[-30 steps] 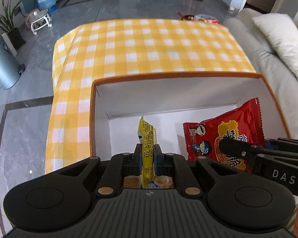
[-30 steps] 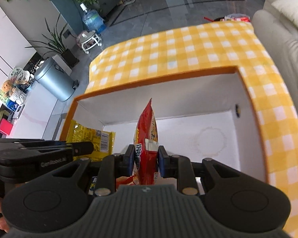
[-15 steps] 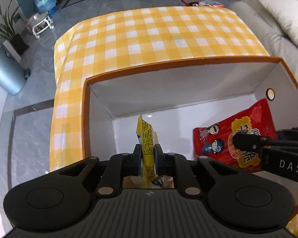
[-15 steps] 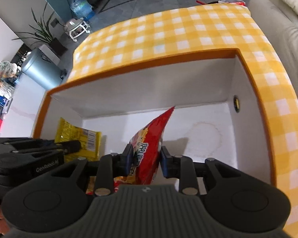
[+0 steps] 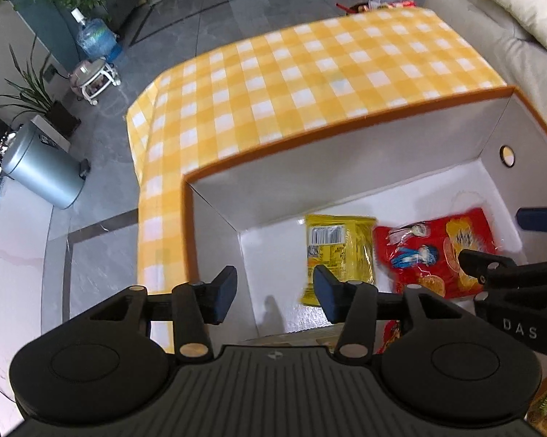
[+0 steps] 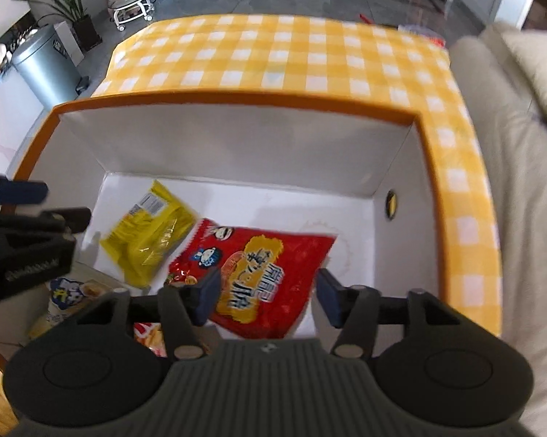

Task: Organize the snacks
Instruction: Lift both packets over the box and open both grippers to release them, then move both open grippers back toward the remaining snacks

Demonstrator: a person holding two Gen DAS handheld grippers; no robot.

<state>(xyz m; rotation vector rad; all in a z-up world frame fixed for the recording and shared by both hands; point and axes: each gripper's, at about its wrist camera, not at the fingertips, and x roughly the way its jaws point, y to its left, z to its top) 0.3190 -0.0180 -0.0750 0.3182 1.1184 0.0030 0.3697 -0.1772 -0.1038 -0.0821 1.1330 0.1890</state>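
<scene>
A white box with an orange rim (image 5: 280, 149) (image 6: 237, 100) stands on the yellow checked tablecloth. A yellow snack packet (image 5: 341, 251) (image 6: 151, 235) lies flat on the box floor. Beside it on the right lies a red snack bag (image 5: 433, 251) (image 6: 270, 276). My left gripper (image 5: 273, 293) hovers over the box's left part, jaws opening, nothing between them. My right gripper (image 6: 268, 296) hangs above the red bag, jaws opening, pads clear of it. Each gripper shows at the edge of the other's view.
More packets (image 6: 67, 296) lie at the box's near left corner. A beige sofa (image 6: 521, 167) runs along the right of the table. A grey bin (image 5: 42, 167), a plant and a water bottle stand on the floor to the left. Bare tablecloth (image 5: 310, 73) lies beyond the box.
Both grippers have opened and let go. The yellow packet and the red bag, held upright before, now lie flat on the box floor. Both hands have rolled a little.
</scene>
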